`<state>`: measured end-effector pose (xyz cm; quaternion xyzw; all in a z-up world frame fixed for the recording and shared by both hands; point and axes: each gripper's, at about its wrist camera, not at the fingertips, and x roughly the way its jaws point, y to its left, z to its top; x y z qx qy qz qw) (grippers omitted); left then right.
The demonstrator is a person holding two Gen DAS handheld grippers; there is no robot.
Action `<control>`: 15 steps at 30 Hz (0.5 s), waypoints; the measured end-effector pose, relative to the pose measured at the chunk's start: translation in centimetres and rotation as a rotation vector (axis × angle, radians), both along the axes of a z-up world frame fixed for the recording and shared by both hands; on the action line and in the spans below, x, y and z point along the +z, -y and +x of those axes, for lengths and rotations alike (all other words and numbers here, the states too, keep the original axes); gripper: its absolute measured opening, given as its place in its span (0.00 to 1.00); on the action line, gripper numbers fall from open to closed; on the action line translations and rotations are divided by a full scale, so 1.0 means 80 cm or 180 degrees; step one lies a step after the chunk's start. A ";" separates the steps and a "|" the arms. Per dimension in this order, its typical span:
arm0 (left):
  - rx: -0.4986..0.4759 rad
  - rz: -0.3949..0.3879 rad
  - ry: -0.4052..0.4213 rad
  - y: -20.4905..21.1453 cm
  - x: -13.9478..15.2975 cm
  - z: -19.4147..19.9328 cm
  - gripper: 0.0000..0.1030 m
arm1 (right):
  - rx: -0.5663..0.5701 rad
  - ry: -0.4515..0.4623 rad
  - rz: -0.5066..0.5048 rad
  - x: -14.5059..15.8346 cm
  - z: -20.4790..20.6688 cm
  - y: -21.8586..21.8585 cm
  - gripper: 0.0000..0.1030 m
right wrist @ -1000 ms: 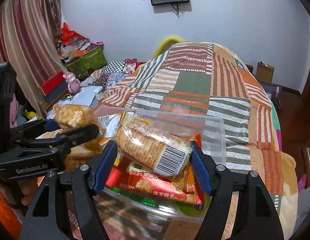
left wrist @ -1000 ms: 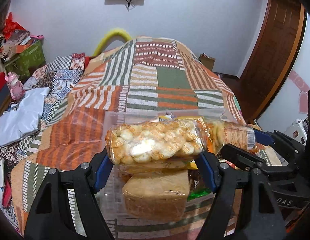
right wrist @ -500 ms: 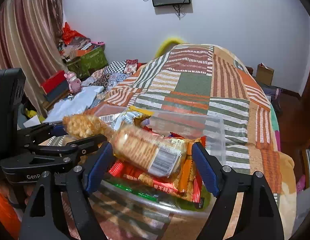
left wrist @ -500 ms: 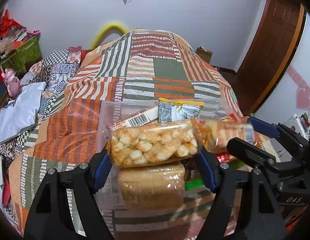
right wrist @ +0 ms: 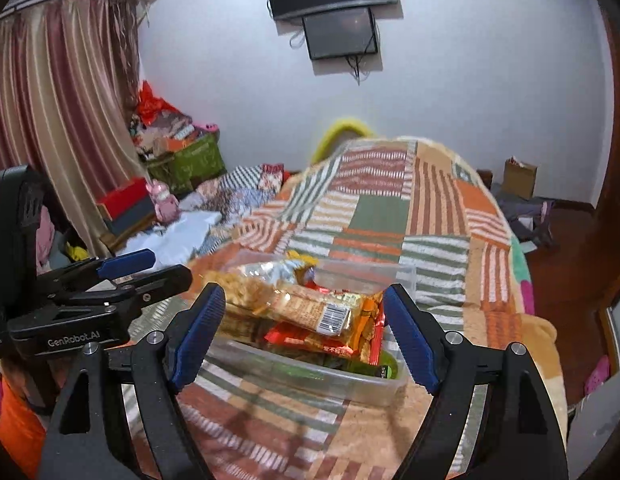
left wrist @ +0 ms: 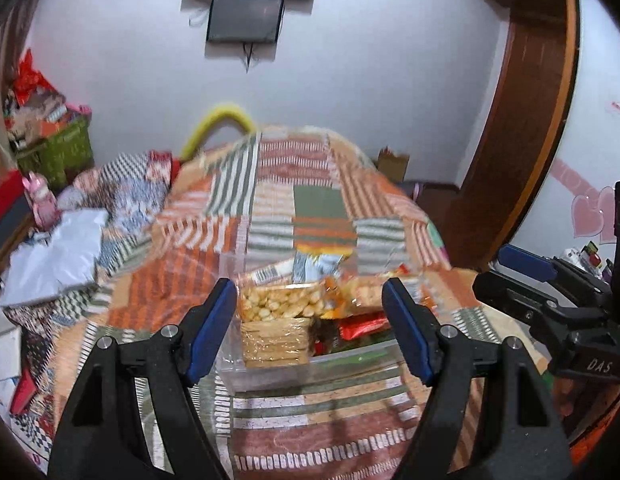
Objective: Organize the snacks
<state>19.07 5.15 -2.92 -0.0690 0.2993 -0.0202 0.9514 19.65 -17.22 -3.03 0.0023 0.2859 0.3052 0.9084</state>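
Now both packets lie in the clear plastic storage box [left wrist: 269, 372] on the patchwork-covered bed [left wrist: 322, 208]: the clear bag of puffed corn snacks [left wrist: 279, 302] at its left end, the barcoded cracker sleeve [right wrist: 314, 312] across the red wrappers. The left hand-held gripper [left wrist: 310, 330] and right hand-held gripper [right wrist: 303, 334] hang released, jaws empty (the right's have just been widening). This placing looks done; next comes finding another loose snack, if any remains.
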 end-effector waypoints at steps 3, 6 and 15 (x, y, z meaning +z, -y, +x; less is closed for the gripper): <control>0.0008 0.0039 0.0252 0.008 0.029 -0.036 0.73 | -0.0009 0.0140 0.0106 0.022 -0.024 0.011 0.77; 0.0022 0.0068 0.0470 0.015 0.051 -0.069 0.73 | -0.0015 0.0285 0.0203 0.042 -0.050 0.020 0.77; 0.0056 0.0125 0.0892 0.029 0.083 -0.140 0.90 | -0.0080 0.0581 0.0356 0.069 -0.107 0.038 0.92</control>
